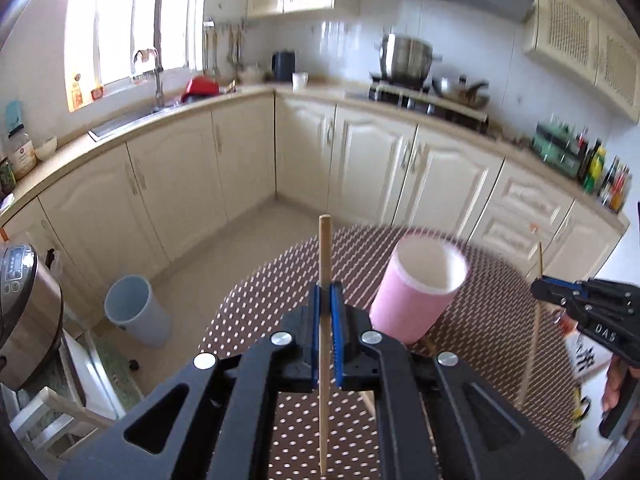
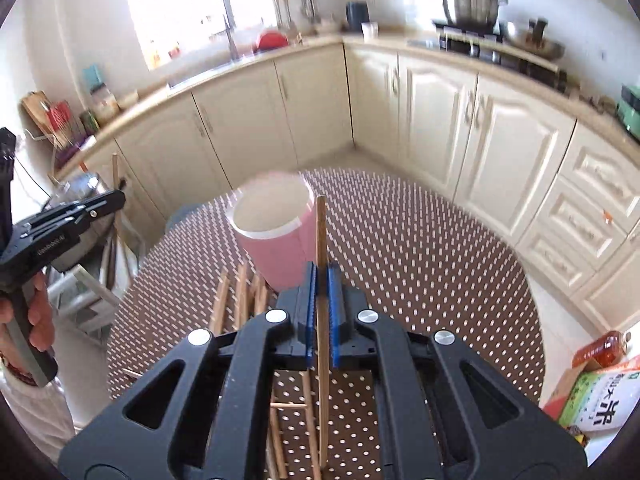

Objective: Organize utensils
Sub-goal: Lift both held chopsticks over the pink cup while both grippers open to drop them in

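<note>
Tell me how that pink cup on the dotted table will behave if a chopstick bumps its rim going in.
The pink cup looks tall, narrow and apparently empty, so it is probably light and could tip or slide on the table under a sideways knock. Its round wall suggests it would roll if it fell. The chopstick in the right tongs looks stiff, so it would pass a bump on rather than flex.

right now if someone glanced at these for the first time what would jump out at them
First, the two chopsticks: the left gripper is shut on one chopstick standing nearly upright, and the right gripper is shut on another chopstick. Next, the pink cup on the dotted brown tablecloth, just ahead of both grippers. More loose chopsticks lie on the table near the cup.
</note>
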`<action>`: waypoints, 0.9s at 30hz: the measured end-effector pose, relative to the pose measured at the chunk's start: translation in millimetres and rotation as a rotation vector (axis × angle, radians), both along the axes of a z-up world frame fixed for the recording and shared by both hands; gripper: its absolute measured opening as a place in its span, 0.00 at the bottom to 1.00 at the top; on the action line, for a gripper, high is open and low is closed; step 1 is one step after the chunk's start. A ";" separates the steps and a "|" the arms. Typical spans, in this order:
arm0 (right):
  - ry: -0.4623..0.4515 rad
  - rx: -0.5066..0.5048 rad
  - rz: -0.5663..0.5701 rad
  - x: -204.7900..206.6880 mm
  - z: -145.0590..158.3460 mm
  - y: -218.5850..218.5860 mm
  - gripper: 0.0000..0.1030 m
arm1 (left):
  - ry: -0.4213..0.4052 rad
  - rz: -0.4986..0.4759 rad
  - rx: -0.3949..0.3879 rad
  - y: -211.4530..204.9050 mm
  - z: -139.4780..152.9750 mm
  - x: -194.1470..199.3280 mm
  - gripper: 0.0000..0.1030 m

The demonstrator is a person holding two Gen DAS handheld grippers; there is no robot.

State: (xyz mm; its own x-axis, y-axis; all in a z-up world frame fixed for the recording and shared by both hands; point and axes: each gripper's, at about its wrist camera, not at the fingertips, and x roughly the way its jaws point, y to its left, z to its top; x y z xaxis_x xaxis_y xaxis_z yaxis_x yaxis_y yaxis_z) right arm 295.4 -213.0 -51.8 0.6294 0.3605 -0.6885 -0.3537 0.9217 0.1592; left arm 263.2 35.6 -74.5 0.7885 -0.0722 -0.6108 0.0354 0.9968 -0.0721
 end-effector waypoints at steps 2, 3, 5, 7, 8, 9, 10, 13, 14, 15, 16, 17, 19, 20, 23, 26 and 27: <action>-0.048 0.020 -0.001 -9.3 16.0 -0.2 0.06 | -0.047 -0.007 -0.019 -6.4 14.9 -9.6 0.06; -0.074 0.030 0.001 -12.6 26.1 0.9 0.06 | -0.069 -0.014 -0.021 -10.8 23.7 -12.9 0.06; -0.122 0.041 0.000 -16.7 40.3 3.9 0.06 | -0.113 -0.024 -0.017 -19.8 38.0 -19.3 0.06; -0.175 0.051 -0.003 -23.6 57.1 6.7 0.06 | -0.152 -0.040 -0.033 -29.4 52.6 -20.0 0.06; -0.189 0.057 -0.002 -28.3 62.4 0.9 0.06 | -0.167 -0.049 -0.047 -33.8 58.7 -19.7 0.06; -0.205 0.067 0.000 -28.1 70.2 2.5 0.06 | -0.181 -0.059 -0.053 -38.9 64.6 -18.9 0.06; -0.215 0.073 0.000 -29.2 75.6 2.1 0.06 | -0.197 -0.063 -0.057 -42.5 70.6 -17.4 0.06; -0.256 0.103 -0.010 -25.5 94.4 2.3 0.06 | -0.247 -0.050 -0.063 -56.2 85.4 -9.6 0.06; -0.274 0.115 -0.016 -24.3 100.8 2.6 0.06 | -0.257 -0.049 -0.075 -60.1 89.7 -6.0 0.06; -0.289 0.123 -0.021 -25.2 106.1 4.3 0.06 | -0.267 -0.046 -0.084 -62.7 93.8 -2.5 0.06; -0.305 0.130 -0.025 -23.2 111.0 5.6 0.06 | -0.280 -0.035 -0.091 -65.9 97.4 2.3 0.06; -0.324 0.140 -0.031 -20.6 115.2 7.3 0.06 | -0.289 -0.030 -0.092 -68.9 100.3 6.7 0.06; -0.346 0.148 -0.034 -17.0 119.9 13.6 0.06 | -0.311 -0.022 -0.103 -73.2 104.3 13.9 0.06; -0.361 0.153 -0.040 -13.0 122.2 16.4 0.06 | -0.321 -0.016 -0.102 -75.1 106.5 18.1 0.06; -0.400 0.146 -0.055 -4.5 122.8 23.2 0.06 | -0.347 0.002 -0.115 -79.5 109.8 29.5 0.06; -0.411 0.147 -0.064 4.5 119.8 28.7 0.06 | -0.351 0.007 -0.132 -79.8 107.0 42.2 0.06; -0.410 0.138 -0.066 7.0 117.1 30.8 0.06 | -0.349 0.010 -0.135 -80.1 105.8 46.2 0.06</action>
State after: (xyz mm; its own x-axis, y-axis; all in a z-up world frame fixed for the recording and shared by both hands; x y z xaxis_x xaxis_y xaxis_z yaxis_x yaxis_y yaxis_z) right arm 302.3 -182.2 65.3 0.8653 0.3818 -0.3249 -0.3548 0.9242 0.1411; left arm 309.4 -44.4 31.3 0.9488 -0.1245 -0.2902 0.0710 0.9796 -0.1880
